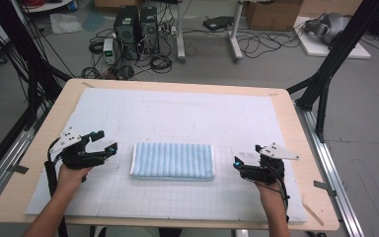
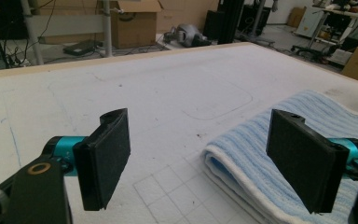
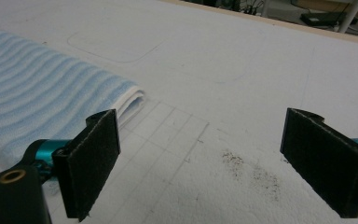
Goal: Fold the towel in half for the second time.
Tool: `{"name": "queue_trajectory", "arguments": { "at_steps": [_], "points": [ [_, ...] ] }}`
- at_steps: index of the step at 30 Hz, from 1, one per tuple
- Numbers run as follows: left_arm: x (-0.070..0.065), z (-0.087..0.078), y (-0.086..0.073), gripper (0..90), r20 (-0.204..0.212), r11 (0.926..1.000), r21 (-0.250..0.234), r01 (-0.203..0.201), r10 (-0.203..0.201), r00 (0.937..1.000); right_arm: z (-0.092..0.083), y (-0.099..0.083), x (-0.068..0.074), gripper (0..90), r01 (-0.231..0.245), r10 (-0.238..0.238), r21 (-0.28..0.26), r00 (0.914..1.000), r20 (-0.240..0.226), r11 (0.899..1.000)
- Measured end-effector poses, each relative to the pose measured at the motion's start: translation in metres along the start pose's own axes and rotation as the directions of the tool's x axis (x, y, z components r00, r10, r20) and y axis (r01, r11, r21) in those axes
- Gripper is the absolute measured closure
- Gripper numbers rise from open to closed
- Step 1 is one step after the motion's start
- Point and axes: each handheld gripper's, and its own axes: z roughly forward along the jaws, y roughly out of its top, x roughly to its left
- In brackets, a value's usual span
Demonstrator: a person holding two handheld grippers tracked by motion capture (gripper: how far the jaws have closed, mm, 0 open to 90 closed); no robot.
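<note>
Left gripper [image 1: 104, 141] and right gripper [image 1: 246, 159], jaws wide and empty, low beside either end of folded blue towel [image 1: 172, 160].

Hand-held gripper [image 2: 198, 161] jaws spread wide, folded blue towel [image 2: 279, 140] beside, white mat [image 2: 144, 88]

We find the white mat [image 1: 177, 111] bare beyond the folded towel [image 1: 172, 160] — its one obstacle — with open lanes between towel and left gripper [image 1: 103, 142], and right gripper [image 1: 246, 157].
</note>
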Motion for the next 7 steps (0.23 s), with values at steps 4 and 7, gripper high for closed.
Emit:
{"name": "queue_trajectory", "arguments": {
  "at_steps": [4,7],
  "points": [
    [0.0008,-0.0001,-0.0004,22.2,0.000,1.0000,0.003,0.002,-0.002,1.0000,0.0008,-0.0002,-0.0001,11.1,-0.005,0.006,0.001,1.0000,-0.004,1.000],
    [0.0015,0.0005,-0.0013,22.5,0.001,0.9999,0.005,0.010,-0.010,1.0000,0.0014,-0.0002,-0.0011,11.1,-0.003,0.003,0.004,1.0000,-0.005,1.000]
  ]
}}
